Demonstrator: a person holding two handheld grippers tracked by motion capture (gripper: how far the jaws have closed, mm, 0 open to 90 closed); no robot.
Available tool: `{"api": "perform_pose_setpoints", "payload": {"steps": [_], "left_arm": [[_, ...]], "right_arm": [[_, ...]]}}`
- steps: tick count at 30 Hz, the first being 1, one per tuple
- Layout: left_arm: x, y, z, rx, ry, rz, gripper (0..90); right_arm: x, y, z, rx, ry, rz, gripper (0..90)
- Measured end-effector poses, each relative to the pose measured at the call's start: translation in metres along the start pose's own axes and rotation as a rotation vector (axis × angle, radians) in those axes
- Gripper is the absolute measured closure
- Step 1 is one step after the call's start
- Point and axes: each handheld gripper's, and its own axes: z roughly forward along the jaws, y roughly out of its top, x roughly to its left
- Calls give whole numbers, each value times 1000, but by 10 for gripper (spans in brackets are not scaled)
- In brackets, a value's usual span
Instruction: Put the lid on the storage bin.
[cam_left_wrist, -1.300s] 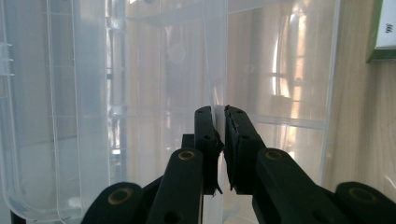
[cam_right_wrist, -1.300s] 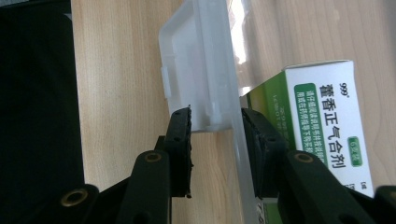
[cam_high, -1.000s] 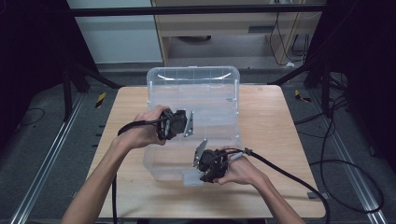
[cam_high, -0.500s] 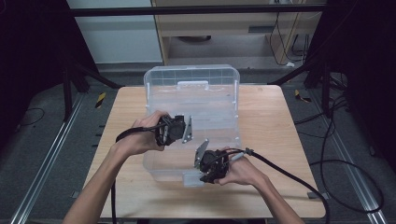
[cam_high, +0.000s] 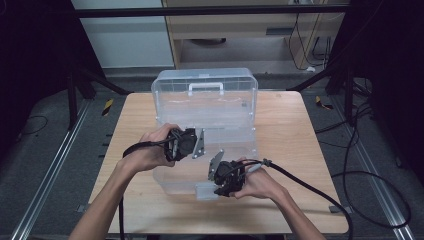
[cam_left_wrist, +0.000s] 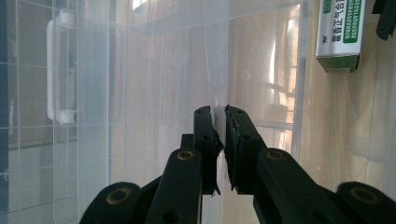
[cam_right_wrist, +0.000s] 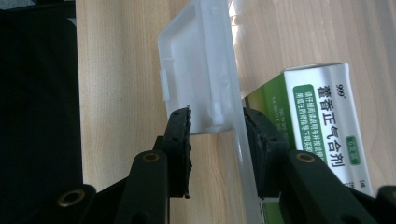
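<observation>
Wooden surface (cam_high: 300, 150) carries a clear plastic box (cam_high: 210, 107), its lid standing open at the far side with a white handle (cam_high: 205, 88). Nearest the person, the right tool (cam_high: 216, 184) sits at the box's front edge; in the right gripper view its jaws are spread a little to either side of the white latch (cam_right_wrist: 198, 70) and the front wall, one jaw outside, one inside, touching or nearly so; a firm pinch cannot be told. Just beyond that wall, inside the box, lies a green-and-white carton (cam_right_wrist: 327, 121). Farther in, the left tool (cam_high: 197, 145) reaches over the box's left side; the left gripper view shows its jaws pressed together on a thin clear wall (cam_left_wrist: 217, 70), with the carton (cam_left_wrist: 339, 32) well beyond on the box floor.
</observation>
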Motion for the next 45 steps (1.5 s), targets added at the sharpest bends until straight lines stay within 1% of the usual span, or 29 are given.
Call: {"api": "perform_pose_setpoints", "payload": {"steps": [6,7,10,20,23,28,30,33,36,37,38,39,43,45], "left_arm": [[-3,1,-1,8,-3,-2,831],[-3,1,-1,2,0,2,831],[-5,1,-1,7,-8,-2,831],[-9,1,-1,-4,-15,-16,831],[-10,1,-2,4,-19,-14,830],[-13,0,-2,-5,-26,-13,829],[-14,0,-2,-12,-27,-16,829],[-14,0,-3,-8,-33,-20,828],[-14,0,-3,-7,-28,-12,827],[-14,0,-2,-10,-28,-19,827],[-14,0,-2,-13,-28,-17,826],[-14,0,-2,-12,-29,-19,826],[-14,0,-3,2,-32,-19,824],[-14,1,-2,0,-32,-20,824]], "right_arm": [[0,0,-1,-2,-4,0,635],[1,0,-1,-2,-4,1,634],[1,0,-1,-4,-5,3,630],[3,0,-2,-8,-28,-1,619],[4,0,-2,-8,-34,-3,614],[7,0,-4,-13,-42,-5,572],[8,-1,-7,-26,-43,-8,567],[8,-1,-11,-41,-47,-5,551],[10,-2,-16,-57,-44,-2,544],[10,-2,-19,-71,-45,-2,546],[10,-2,-23,-90,-36,-2,541],[10,-4,-26,-106,-43,0,542],[10,-11,-40,-157,-41,38,544],[11,-15,-48,-188,-45,51,550]]}}
